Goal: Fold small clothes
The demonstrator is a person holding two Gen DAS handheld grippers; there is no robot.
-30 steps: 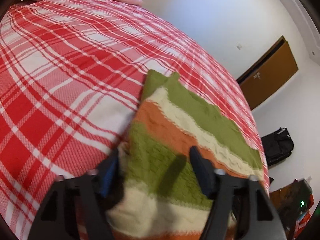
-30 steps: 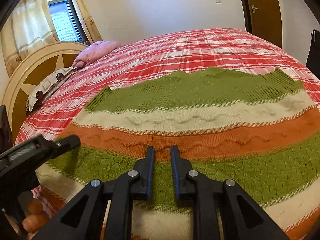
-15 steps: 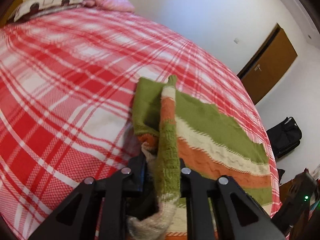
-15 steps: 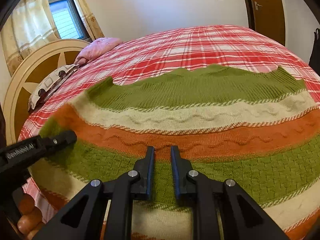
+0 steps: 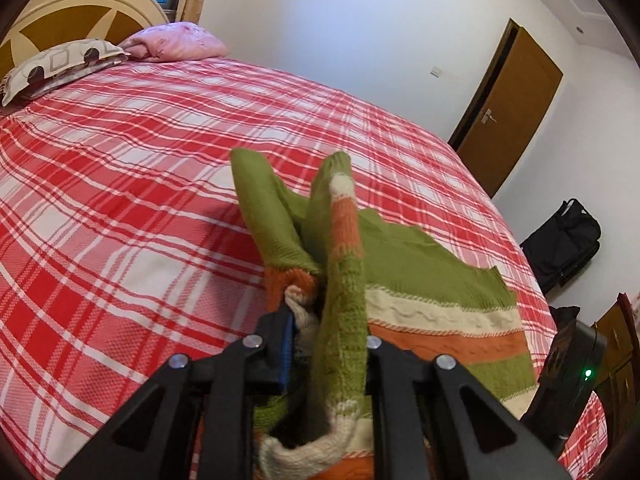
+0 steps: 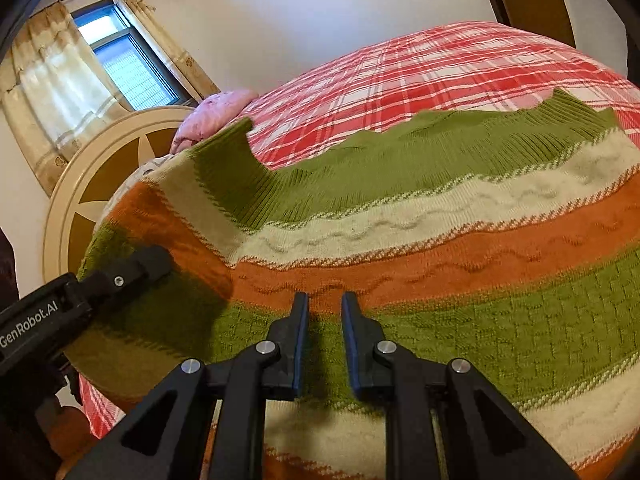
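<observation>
One striped knit sweater (image 6: 440, 248), banded in green, cream and orange, is lying spread across the near part of a bed (image 5: 120, 200) covered in a red and white plaid sheet. The left gripper (image 5: 328, 344) is clamping a bunched side edge of the sweater and is holding that edge raised off the bed, so that the knit is hanging in a soft ridge in front of its camera; its jaws have just been closing, with the fabric between them. The right gripper (image 6: 324, 344) is resting low over the green band near the hem, its jaws standing narrow with a slim gap, and no fabric is visibly pinched between them. The sweater is judged to be light, thick and limp: it is draping and stretching rather than holding any shape, and its ribbed surface is likely offering good friction. An edge or corner, pinched through both layers, appears to be the soundest place to take hold. Counted: one sweater, two grippers, two pillows (image 5: 176, 42) at the headboard (image 6: 100, 184), one black bag (image 5: 564, 240) by the wall.
</observation>
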